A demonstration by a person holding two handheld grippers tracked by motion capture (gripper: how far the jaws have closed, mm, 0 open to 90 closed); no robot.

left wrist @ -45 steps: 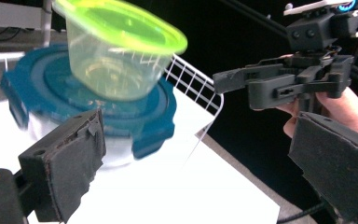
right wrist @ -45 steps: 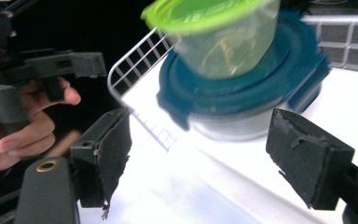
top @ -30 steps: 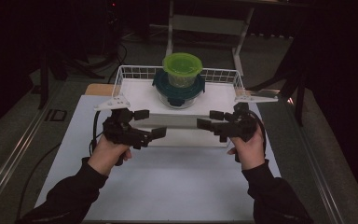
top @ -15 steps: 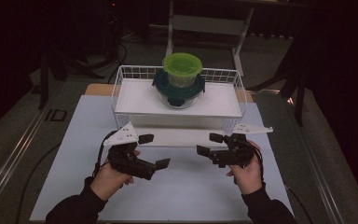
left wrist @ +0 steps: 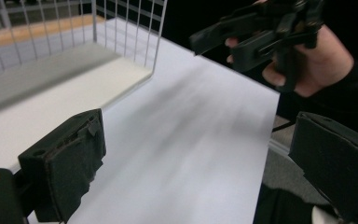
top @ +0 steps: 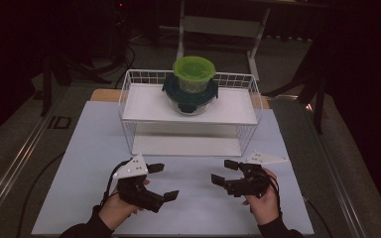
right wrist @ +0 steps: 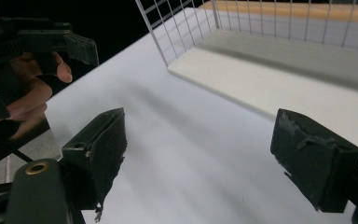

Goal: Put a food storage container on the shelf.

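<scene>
A green-lidded container (top: 194, 73) is stacked on a dark teal-lidded glass bowl (top: 189, 97), on the top shelf of a white wire rack (top: 129, 99). My left gripper (top: 163, 181) hovers open and empty over the white table at the front left, well short of the rack. My right gripper (top: 223, 172) is open and empty at the front right, its jaws facing the left one. In the left gripper view the wide-apart jaws of the left gripper (left wrist: 200, 172) frame bare table, with the right gripper (left wrist: 261, 32) beyond. The right gripper (right wrist: 205, 154) likewise holds nothing.
The rack's lower shelf board (top: 186, 146) lies bare just ahead of both grippers; its wire corner (left wrist: 156, 42) and corner (right wrist: 161, 42) are close. The white table mat (top: 79, 163) stretches around the hands. A metal stand (top: 223, 25) rises behind the table.
Both grippers have drawn back from the rack toward the table's front edge, staying open and empty. The stacked containers have not moved.
</scene>
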